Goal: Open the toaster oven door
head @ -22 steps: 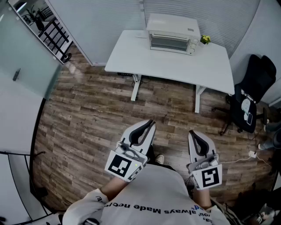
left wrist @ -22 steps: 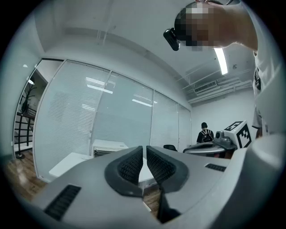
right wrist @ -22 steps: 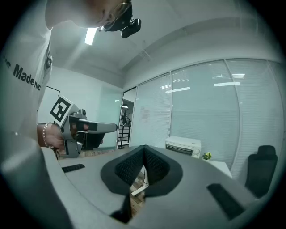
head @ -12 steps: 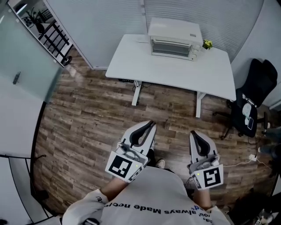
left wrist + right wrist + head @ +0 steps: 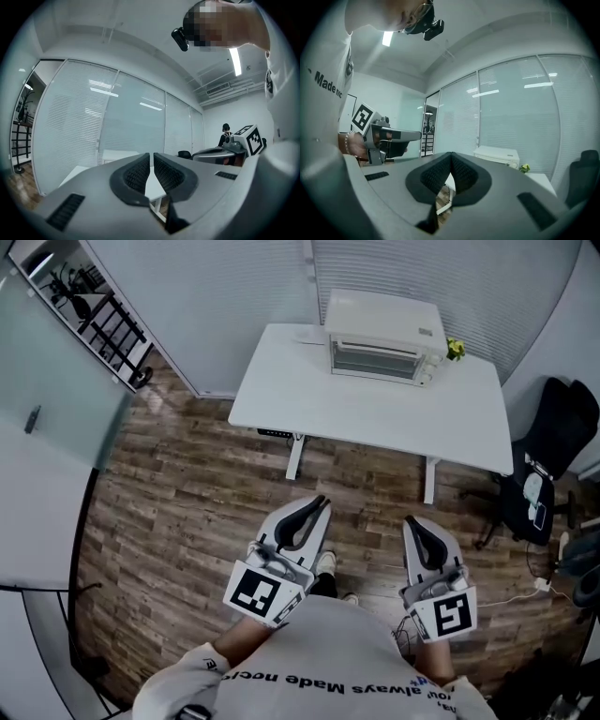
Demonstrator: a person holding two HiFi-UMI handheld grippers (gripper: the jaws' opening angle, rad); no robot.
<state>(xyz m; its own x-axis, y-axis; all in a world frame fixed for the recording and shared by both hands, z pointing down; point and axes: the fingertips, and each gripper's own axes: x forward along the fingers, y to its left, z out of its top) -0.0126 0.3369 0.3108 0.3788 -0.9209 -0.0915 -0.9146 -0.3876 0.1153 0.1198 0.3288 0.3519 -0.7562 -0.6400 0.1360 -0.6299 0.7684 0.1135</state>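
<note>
A white toaster oven stands at the back of a white table, its glass door shut; it also shows in the right gripper view as the oven. Both grippers are held low near the person's body, over the wood floor, far from the table. My left gripper points toward the table with its jaws shut and nothing between them, as seen in the left gripper view. My right gripper is likewise shut and empty, as the right gripper view shows.
A small green plant sits beside the oven. A black office chair stands right of the table, with a cable on the floor. A black rack is at the far left. Another person stands far off.
The table and oven have shifted slightly down and right in the head view as the person walks toward them. Both grippers keep their pose and stay shut.
</note>
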